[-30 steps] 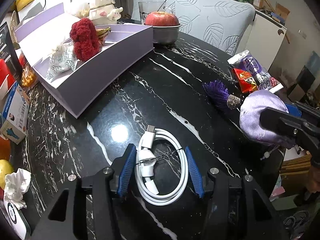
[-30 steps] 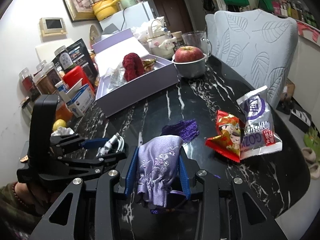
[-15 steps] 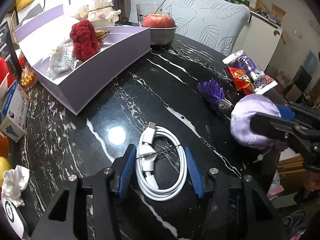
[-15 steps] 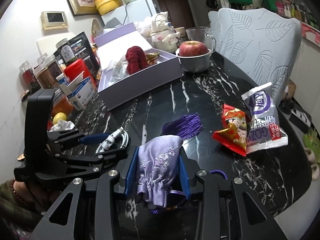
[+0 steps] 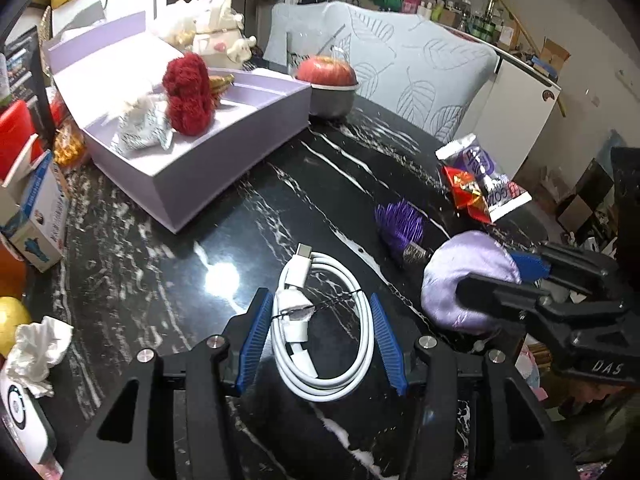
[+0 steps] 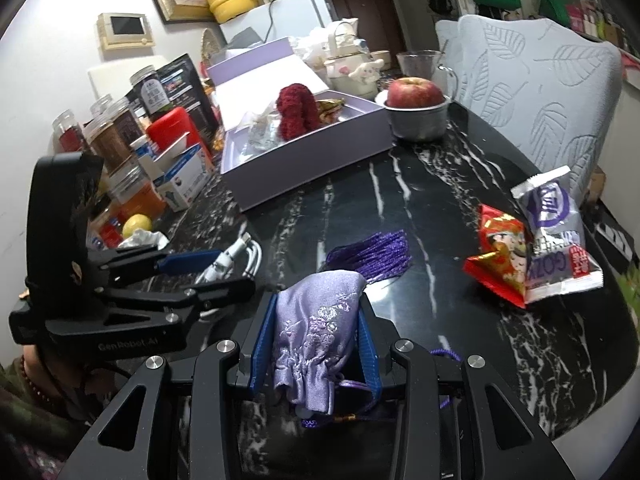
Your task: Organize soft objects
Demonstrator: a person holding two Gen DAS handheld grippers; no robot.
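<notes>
My right gripper point(image 6: 316, 340) is shut on a lilac embroidered pouch point(image 6: 316, 328), held just above the black marble table; the pouch also shows in the left wrist view point(image 5: 464, 276). Its purple tassel point(image 6: 372, 256) lies on the table ahead. My left gripper point(image 5: 322, 336) is open, its blue pads on either side of a coiled white cable point(image 5: 324, 336) lying on the table. An open lilac box point(image 5: 192, 148) at the far left holds a red plush toy point(image 5: 188, 100) and a white wrapped bundle point(image 5: 140, 128).
An apple in a metal bowl point(image 5: 330, 92) stands behind the box. Snack packets point(image 6: 536, 248) lie at the right. Jars, a blue carton point(image 6: 180, 180), a lemon and crumpled tissue point(image 5: 36, 352) crowd the left edge. A leaf-patterned chair point(image 6: 540, 92) stands behind the table.
The right gripper has lifted the pouch slightly and moved it toward the left gripper. The left gripper has stayed open around the cable.
</notes>
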